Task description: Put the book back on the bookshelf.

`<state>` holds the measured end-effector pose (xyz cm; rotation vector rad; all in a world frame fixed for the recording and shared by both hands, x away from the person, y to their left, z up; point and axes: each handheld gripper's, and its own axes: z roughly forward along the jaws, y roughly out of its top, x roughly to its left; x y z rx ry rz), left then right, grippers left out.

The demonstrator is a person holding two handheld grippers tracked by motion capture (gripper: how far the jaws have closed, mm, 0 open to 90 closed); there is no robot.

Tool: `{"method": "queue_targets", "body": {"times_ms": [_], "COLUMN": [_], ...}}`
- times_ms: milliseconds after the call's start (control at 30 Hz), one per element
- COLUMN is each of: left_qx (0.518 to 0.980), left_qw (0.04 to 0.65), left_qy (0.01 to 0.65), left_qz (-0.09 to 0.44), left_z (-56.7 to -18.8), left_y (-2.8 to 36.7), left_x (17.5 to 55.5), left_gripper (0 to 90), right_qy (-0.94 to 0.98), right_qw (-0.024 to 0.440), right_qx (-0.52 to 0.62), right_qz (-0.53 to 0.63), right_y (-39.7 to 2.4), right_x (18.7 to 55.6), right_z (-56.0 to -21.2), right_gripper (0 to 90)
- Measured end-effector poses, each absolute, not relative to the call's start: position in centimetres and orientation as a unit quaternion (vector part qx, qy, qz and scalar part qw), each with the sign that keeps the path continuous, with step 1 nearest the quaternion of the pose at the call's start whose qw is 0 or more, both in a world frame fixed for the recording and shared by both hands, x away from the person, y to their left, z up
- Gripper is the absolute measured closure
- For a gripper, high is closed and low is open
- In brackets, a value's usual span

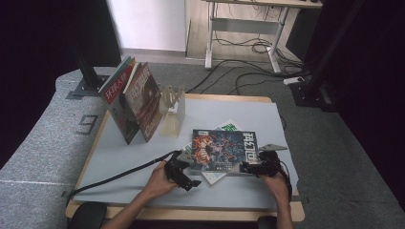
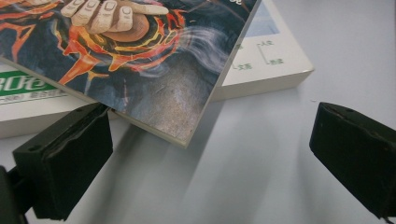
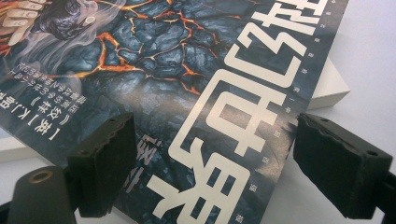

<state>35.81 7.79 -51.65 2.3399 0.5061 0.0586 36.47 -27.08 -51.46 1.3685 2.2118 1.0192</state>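
A dark illustrated book (image 1: 222, 148) lies on a white-and-green book (image 1: 215, 177) at the front of the table. My left gripper (image 1: 191, 169) is at its near left corner, my right gripper (image 1: 250, 167) at its near right corner. In the left gripper view the dark book (image 2: 140, 56) hangs with its corner raised off the mat, and the left gripper (image 2: 210, 158) is wide open around that corner. In the right gripper view the cover (image 3: 187, 70) runs between the jaws of the right gripper (image 3: 205, 158), which stand wide apart, one over the cover, one at the book's edge.
Two books (image 1: 136, 100) lean upright against a clear stand (image 1: 173, 112) at the table's back left. The blue-grey mat (image 1: 119, 157) has bare room on the left and front. A desk frame (image 1: 248, 24) and cables stand on the floor beyond.
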Motion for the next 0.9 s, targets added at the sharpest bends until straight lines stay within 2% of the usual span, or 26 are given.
{"method": "queue_targets", "body": {"times_ms": [467, 900], "left_qx": [0.895, 0.898], "left_qw": [0.401, 0.398], "left_qy": [0.19, 0.188], "left_qz": [-0.034, -0.031], "left_z": [-51.57, -51.57], "left_y": [7.44, 7.51], "left_x": [34.85, 34.96], "left_gripper": [0.8, 2.0], "right_qy": [0.781, 0.783], "right_qw": [0.181, 0.181], "right_qx": [0.484, 0.479], "right_qz": [0.35, 0.352], "right_y": [-27.76, -27.5], "right_x": [36.38, 36.96], "right_z": [-51.36, -51.4], "right_gripper": [10.7, 9.7]}}
